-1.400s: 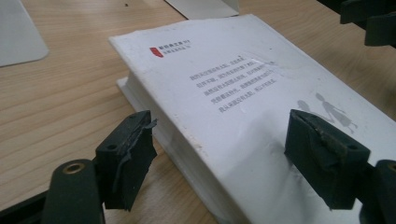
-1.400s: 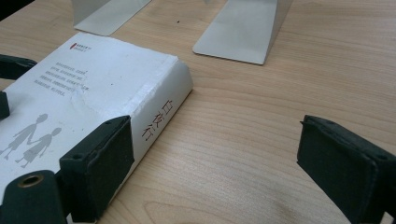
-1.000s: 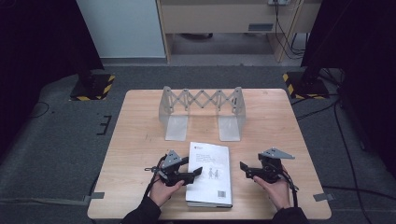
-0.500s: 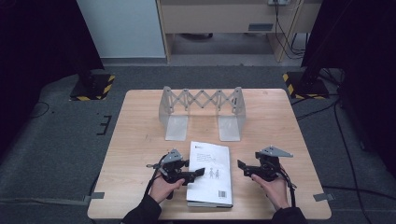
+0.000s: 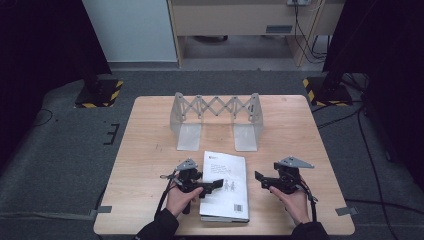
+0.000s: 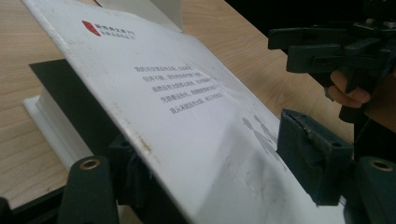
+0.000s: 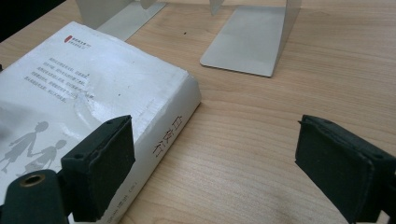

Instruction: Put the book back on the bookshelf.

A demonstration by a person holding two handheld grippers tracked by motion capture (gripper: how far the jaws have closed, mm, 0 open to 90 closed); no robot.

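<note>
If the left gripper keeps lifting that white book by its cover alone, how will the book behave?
The cover probably flexes: it already tilts up off the pages between the left gripper jaws. The book looks thick, so its block would likely sag or stay flat on the table. The glossy cover may slip.

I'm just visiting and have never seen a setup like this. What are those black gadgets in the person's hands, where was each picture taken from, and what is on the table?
No robot here: a person holds a hand-operated two-jaw clamp in each hand. The high view looks down on the wooden table. The other two pictures come from small cameras riding on each clamp, looking along its jaws.

On the table lie a white book and, behind it, a metal expanding book rack.

The left gripper has the book's lifted cover between its jaws, one above and one below; whether they pinch it is unclear. The right gripper is open and holds nothing, beside the book's spine.
</note>
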